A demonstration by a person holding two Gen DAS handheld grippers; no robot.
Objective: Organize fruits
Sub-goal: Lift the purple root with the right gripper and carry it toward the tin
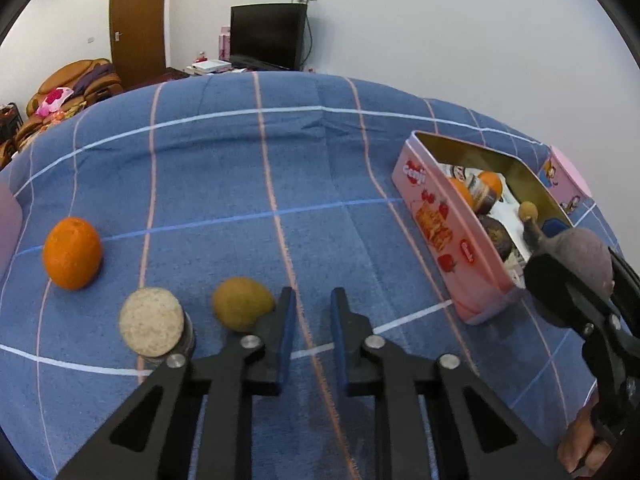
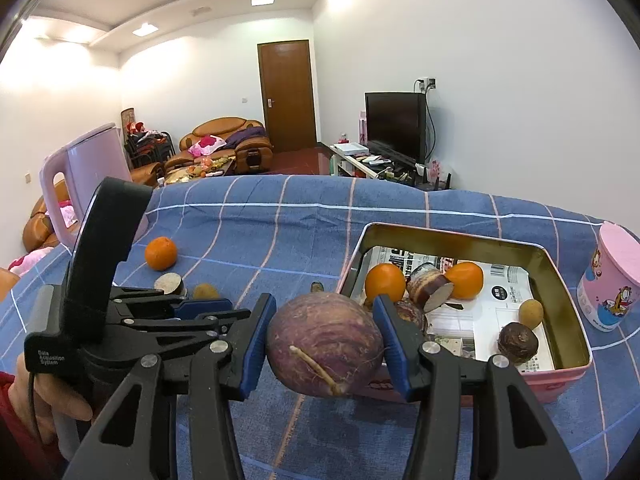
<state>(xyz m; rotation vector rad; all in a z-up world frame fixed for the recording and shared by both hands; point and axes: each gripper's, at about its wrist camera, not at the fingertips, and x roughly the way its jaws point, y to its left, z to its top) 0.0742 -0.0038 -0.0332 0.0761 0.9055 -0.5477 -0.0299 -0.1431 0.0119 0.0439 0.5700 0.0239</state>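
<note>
The right gripper (image 2: 324, 344) is seen clenched on a large purple-brown round fruit (image 2: 325, 345), its blue pads (image 2: 394, 346) pressed against both sides; the fruit is held above the blue checked cloth (image 2: 256, 240), just in front of the near wall of the pink tin (image 2: 560, 380). The fruit's skin is dull, streaked purple over brown, and a thin dry stem is seen lying across its lower face. The left gripper (image 1: 313, 336) is shown with its jaws drawn almost together and nothing between them, only the cloth being visible in the narrow gap; its fingertips are pointed down at the cloth. Just beside its left finger a small yellow-green fruit (image 1: 242, 303) is found lying on the cloth, close against the finger, though contact cannot be told. Further toward the left edge of the cloth a cut piece with a pale speckled face (image 1: 151, 322) is set, and beyond it a whole orange (image 1: 72, 253) is placed, apart from the others. Inside the tin, which is lined with printed paper, two oranges (image 2: 385, 282), a cut purple-skinned piece (image 2: 430, 289), a small tan round fruit (image 2: 531, 313) and a dark brown round fruit (image 2: 517, 340) are gathered. Near the right edge of the cloth a pink cartoon-printed cup (image 2: 610, 280) is stood upright, and at the far left corner a pink kettle (image 2: 86, 176) is seen.
</note>
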